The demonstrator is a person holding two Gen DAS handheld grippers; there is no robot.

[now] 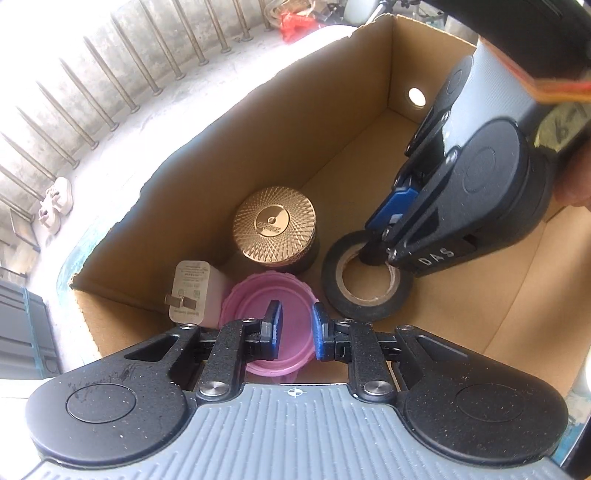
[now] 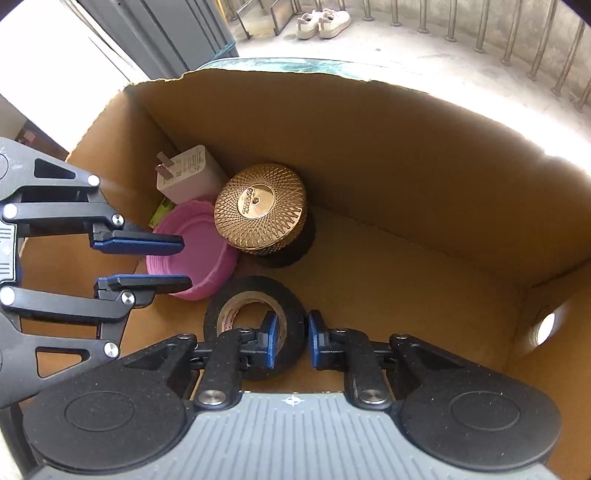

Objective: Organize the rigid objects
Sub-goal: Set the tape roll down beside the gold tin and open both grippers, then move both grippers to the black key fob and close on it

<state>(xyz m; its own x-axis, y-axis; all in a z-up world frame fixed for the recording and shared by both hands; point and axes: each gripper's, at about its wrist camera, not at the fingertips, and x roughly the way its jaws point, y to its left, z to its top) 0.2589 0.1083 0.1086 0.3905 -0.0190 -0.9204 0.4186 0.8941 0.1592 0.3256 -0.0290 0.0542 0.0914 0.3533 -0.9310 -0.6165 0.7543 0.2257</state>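
Interior of an open brown cardboard box (image 1: 295, 147), seen from both wrist cameras. Four objects were grouped near one corner of the box floor.

(a) A black roll of adhesive tape (image 1: 365, 306) with a pale cardboard core lay flat on the floor, just beside the other three objects.

(b) A round jar with a gold, diamond-patterned metal cap (image 1: 275, 221) and a dark body stood upright against the box wall.

(c) A pink round plastic lid (image 1: 255, 299) lay with its hollow side up, touching the jar and close to the tape roll.

(d) A white wall charger with two flat prongs (image 1: 192, 291) leaned in the corner behind the lid, prongs facing upward.

The right gripper (image 2: 292, 338) pointed steeply down and straddled the wall of the tape roll, one finger inside the core and the other outside the rim; its blue pads were clamped on that wall.

The left gripper (image 1: 297, 326) hung over the pink lid with a narrow gap between its pads and nothing between them.

Outside the box, a pair of white shoes (image 2: 323, 22) stood on a pale floor near a metal railing.
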